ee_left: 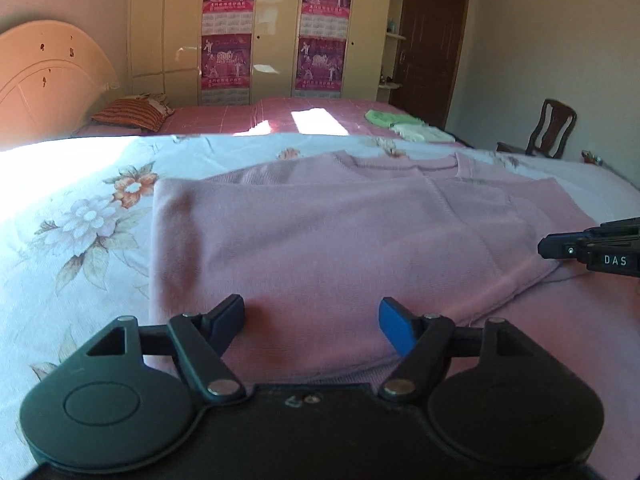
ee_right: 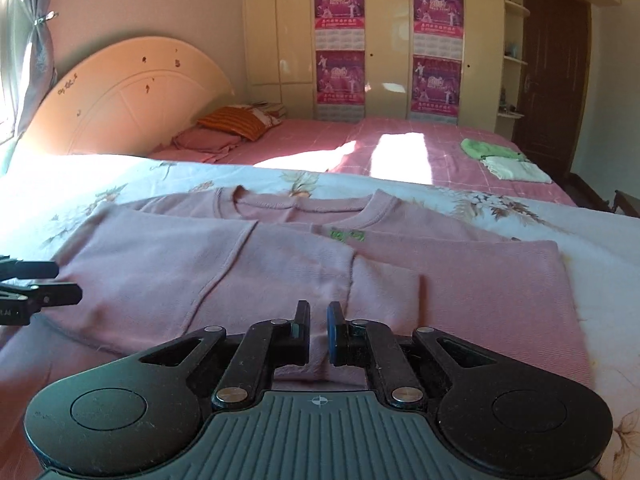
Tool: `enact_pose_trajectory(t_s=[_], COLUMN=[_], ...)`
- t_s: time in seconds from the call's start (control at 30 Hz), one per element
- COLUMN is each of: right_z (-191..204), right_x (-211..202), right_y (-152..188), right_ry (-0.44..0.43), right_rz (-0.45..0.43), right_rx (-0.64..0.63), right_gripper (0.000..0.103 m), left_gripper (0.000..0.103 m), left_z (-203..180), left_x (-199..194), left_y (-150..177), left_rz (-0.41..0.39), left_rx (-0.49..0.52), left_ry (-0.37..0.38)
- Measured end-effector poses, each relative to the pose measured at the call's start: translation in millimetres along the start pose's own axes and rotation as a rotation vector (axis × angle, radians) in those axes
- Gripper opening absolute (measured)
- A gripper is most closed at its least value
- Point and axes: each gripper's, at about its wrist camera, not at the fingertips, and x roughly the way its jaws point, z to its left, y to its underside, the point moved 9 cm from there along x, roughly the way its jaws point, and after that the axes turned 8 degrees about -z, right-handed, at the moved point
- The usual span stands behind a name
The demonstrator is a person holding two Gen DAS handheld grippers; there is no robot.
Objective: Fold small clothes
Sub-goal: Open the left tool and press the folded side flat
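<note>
Left wrist view: we see our left hand-held gripper hanging over the near part of a pink sweater, its jaws spread wide with nothing between the pads.
Right wrist view: we see our right hand-held gripper low over the sweater's near edge, its jaws pressed almost together; whether any cloth is caught between them we cannot tell.
Sweater: it lies flat on a floral quilt, neckline at the far side, both sleeves folded in across the body, a small green mark below the collar.
Sleeve fold: the left-hand sleeve panel overlaps the middle, its seam running diagonally toward our right hand-held gripper.
Each gripper in the other's view: the right one enters from the right edge of the left wrist view, beside the sweater's folded side; the left one enters from the left edge of the right wrist view.
Beyond the quilt: a bed with a pink checked sheet, sunlit in patches.
On that bed: a striped orange pillow near the headboard, and at the far right a green folded cloth touching a pale folded cloth.
Back wall: a cream wardrobe bearing purple calendar posters, open shelves, a dark door.
Right side: a wooden chair stands by the wall.
In the way: nothing lies on the sweater itself.
</note>
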Motion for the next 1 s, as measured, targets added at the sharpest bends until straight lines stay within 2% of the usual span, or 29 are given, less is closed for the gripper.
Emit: enact_pose_trajectory(t_s=[0.1,0.17,0.2,0.3,0.4,0.43,0.47,0.53,0.57,0.6,0.63,0.67,0.7,0.73,0.8,0.83,0.87,0.93,0.97,1.0], right_z=[-3.2,-4.7,-6.9,-14.2,-22.6,-23.1,-23.1,-23.1,-23.3,-22.8,-21.9,-21.8,-20.8,-22.5,-22.9,-19.2,-16.3,-13.4,-14.3,-17.0], right_x=[-3.3,-6.8,-5.3,15.8,52.0,61.8,72.2,70.9,63.5,49.5,40.7,37.7,36.8,30.2,9.2,-3.6,-8.3,5.3,1.8,1.0], right_y=[7.1,-4.8,-14.6,-42.8,-54.1,-51.6,-44.8,-40.1,-41.0,-40.5,-36.9,-27.4,-12.0,-8.6,-11.0,-14.5,-12.9,10.4,9.7,7.8], right_ry=[0.020,0.017,0.024,0.036,0.058,0.052,0.054,0.057,0.067,0.065,0.054,0.053,0.051,0.062,0.103,0.085,0.073,0.085,0.087,0.095], right_rz=[-0.011,-0.040,-0.067,-0.099,-0.056,-0.030,0.018,0.027,0.030,-0.001,-0.016,0.010,0.044,0.026,0.004,-0.046,-0.056,0.088,0.064,0.086], right_rx=[0.009,0.029,0.026,0.074,0.116,0.117,0.100,0.064,0.057,0.054,0.046,0.031,0.019,0.013,-0.008,-0.012,-0.024,-0.051,-0.046,-0.008], right_gripper=[0.007,0.008,0.008,0.008,0.008,0.008,0.008,0.007,0.008,0.008,0.008,0.008,0.008,0.008,0.008,0.008,0.008,0.008,0.008,0.008], left_gripper=[0.075,0.075,0.075,0.076,0.077,0.078,0.079,0.079,0.079,0.079,0.079,0.079,0.079,0.079,0.079,0.079,0.080,0.080,0.080,0.079], left_z=[3.4,13.2,22.2,48.5,71.7,76.7,79.5,79.2,78.5,76.6,73.5,72.0,71.2,70.6,69.9,69.9,70.5,70.6,70.6,70.7], left_x=[-5.0,-4.8,1.4,30.6,70.3,79.8,81.9,67.9,57.1,43.2,36.1,32.5,24.8,13.9,-6.2,-12.0,-12.4,-14.1,-16.2,-18.5], left_y=[-4.6,-19.6,-29.8,-59.0,-63.1,-58.0,-55.0,-56.1,-56.4,-52.7,-42.6,-26.8,-19.2,-13.4,-7.6,-3.4,2.8,7.5,6.6,5.6], left_rz=[-0.023,-0.068,-0.075,-0.062,0.031,0.061,0.054,0.055,0.028,-0.007,0.004,0.048,0.030,0.032,0.013,0.010,0.035,0.026,0.035,0.046], left_rx=[-0.018,-0.044,-0.048,-0.073,-0.151,-0.150,-0.120,-0.116,-0.117,-0.122,-0.123,-0.111,-0.076,-0.044,-0.080,-0.093,-0.082,-0.071,-0.077,-0.074], left_ry=[0.008,0.021,0.000,-0.047,-0.055,-0.061,-0.068,-0.064,-0.055,-0.035,-0.007,-0.004,-0.024,-0.060,-0.045,-0.039,-0.054,-0.062,-0.067,-0.074])
